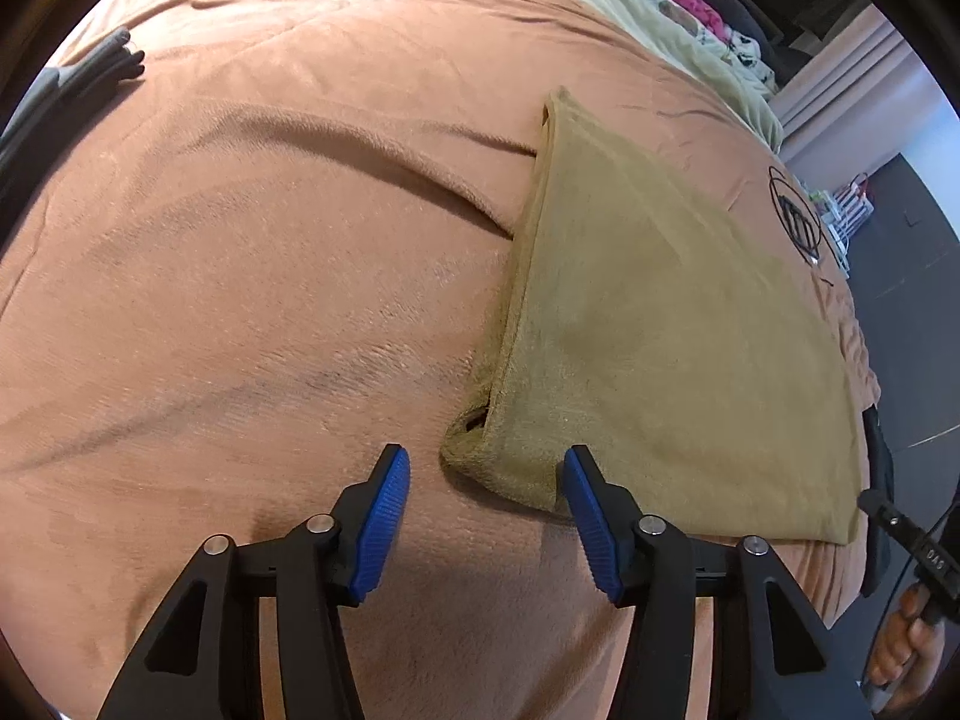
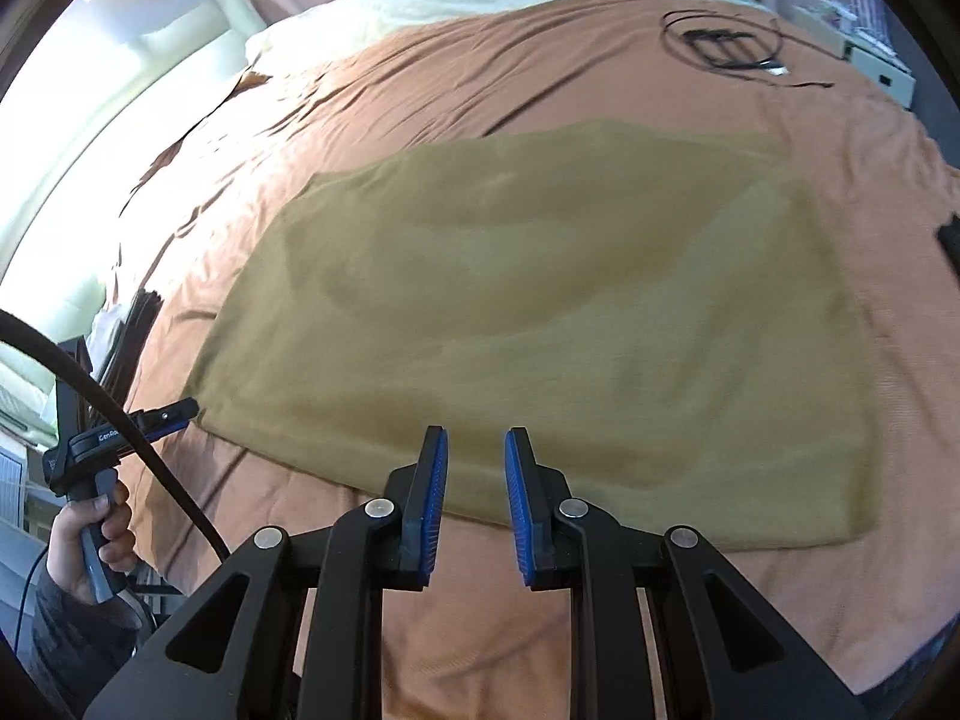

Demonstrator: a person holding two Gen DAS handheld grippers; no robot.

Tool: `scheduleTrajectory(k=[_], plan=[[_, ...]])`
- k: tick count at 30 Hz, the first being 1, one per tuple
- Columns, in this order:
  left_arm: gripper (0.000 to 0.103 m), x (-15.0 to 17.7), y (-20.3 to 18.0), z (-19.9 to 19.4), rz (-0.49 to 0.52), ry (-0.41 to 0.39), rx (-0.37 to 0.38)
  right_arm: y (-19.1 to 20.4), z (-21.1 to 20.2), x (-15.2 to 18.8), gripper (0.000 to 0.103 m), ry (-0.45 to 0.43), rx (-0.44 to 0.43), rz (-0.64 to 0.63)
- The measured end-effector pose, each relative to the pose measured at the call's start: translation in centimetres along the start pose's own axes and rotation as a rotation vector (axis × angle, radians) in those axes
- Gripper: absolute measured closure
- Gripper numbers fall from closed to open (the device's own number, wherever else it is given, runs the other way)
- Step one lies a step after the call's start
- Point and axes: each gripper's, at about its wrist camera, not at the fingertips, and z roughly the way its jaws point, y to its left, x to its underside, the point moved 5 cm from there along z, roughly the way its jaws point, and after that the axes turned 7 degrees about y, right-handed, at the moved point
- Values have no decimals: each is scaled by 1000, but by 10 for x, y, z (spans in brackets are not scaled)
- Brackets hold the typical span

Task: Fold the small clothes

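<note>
A folded olive-tan garment (image 1: pixel 660 330) (image 2: pixel 540 300) lies flat on the orange-brown bed cover (image 1: pixel 240 240) (image 2: pixel 600 630). My left gripper (image 1: pixel 486 456) stands open just above the garment's near left corner. That corner shows between the blue pads (image 1: pixel 384 516), which do not press on it. In the right wrist view the left gripper's tip (image 2: pixel 168 414) sits at the same corner, held by a hand (image 2: pixel 90 534). My right gripper (image 2: pixel 475 435) hovers over the garment's near edge, its jaws a narrow gap apart with nothing between them.
A coiled black cable (image 2: pixel 720 42) (image 1: pixel 792 216) lies on the cover beyond the garment. A pale green blanket (image 1: pixel 600 0) covers the far end of the bed. Dark grey clothes (image 1: pixel 72 84) lie at the left edge. A black cord (image 2: pixel 120 396) hangs by the left hand.
</note>
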Motion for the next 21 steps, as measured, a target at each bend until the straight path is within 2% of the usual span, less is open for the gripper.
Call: scheduleTrajectory(k=[4, 8, 10, 13, 17, 21], plan=[[49, 1, 1, 2, -16, -2, 18, 6, 32, -13, 89, 26, -26, -9], [51, 2, 6, 0, -79, 5, 80, 9, 55, -18, 90, 33, -84, -22], [52, 3, 6, 1, -88, 7, 88, 10, 65, -15, 90, 36, -113, -27], [52, 1, 6, 2, -90, 5, 105, 4, 84, -7, 96, 56, -124, -21], [59, -4, 6, 4, -100, -12, 122, 1, 80, -4, 98, 54, -123, -36], [59, -4, 1, 8, -73, -20, 128, -1, 85, 2, 98, 82, -130, -24]])
